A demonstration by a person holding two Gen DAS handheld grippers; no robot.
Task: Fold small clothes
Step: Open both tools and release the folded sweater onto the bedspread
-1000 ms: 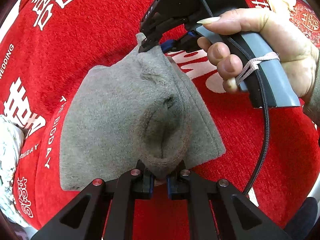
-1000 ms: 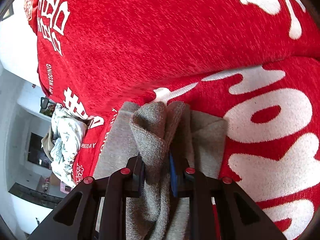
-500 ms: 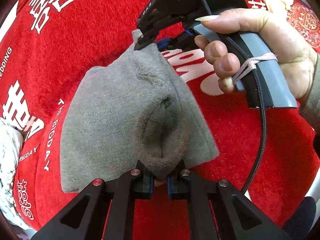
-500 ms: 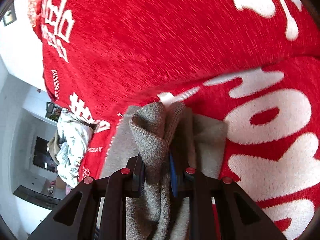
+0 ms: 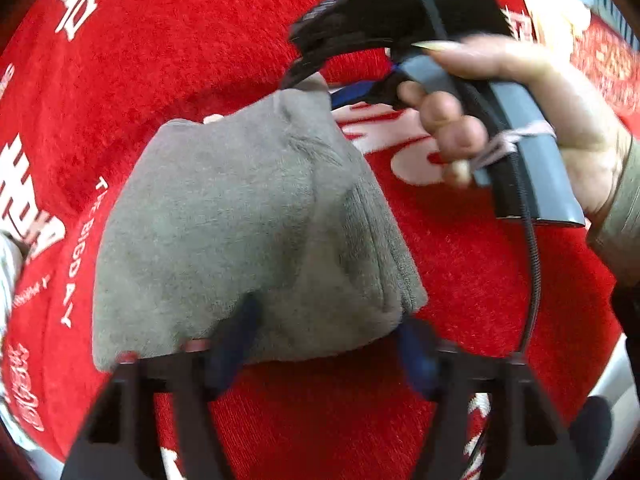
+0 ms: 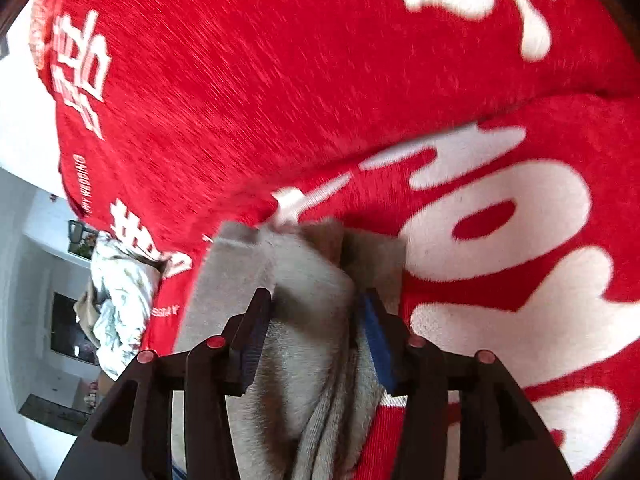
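The big red blanket (image 5: 460,280) with white letters covers almost everything you see, and it lies under all the rest. On it rests the gray cloth (image 5: 248,216), a small soft garment folded over into a thick pad with a rounded seam along its right side.

Your right hand (image 5: 520,92) holds the handle of the right gripper (image 5: 316,88) at the far end of the gray cloth. Your right gripper (image 6: 316,320) is let go: its 2 fingers stand apart, and a fold of the cloth sits loose between them.

Your left gripper (image 5: 320,344) is at the near edge of the cloth. It is let go too, with its 2 blue pads spread wide and the cloth edge lying between them, not pinched.

A small crumpled white cloth (image 6: 116,300) lies far off at the blanket's left edge.
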